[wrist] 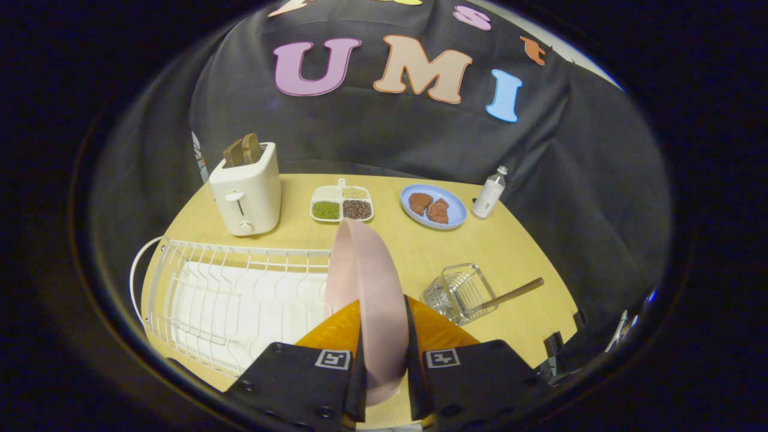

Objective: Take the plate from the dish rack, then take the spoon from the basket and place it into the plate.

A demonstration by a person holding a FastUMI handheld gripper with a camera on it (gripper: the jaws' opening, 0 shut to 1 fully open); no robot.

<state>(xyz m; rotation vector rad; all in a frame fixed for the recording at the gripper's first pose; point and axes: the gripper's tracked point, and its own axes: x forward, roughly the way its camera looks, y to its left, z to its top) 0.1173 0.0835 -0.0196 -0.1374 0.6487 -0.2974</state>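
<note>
A: The fingers point(384, 336) pinch the pink plate point(366, 288) on edge, its lower rim hidden between them.

B: Relative to the plate?

A: White dish rack point(228, 294) just left, partly cut off. Wire basket point(459, 291) near right on the tabletop point(414, 246); the spoon point(513, 294) pokes out, bowl hard to see.

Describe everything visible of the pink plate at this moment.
The pink plate is round, matte and plain, plastic or ceramic by its look. It stands on edge, seen nearly edge-on, clamped between the two fingers of the tongs, which press on both its faces. Its upper part rises ahead of them, beside the right end of the white wire dish rack; whether it touches the rack cannot be told.
</note>
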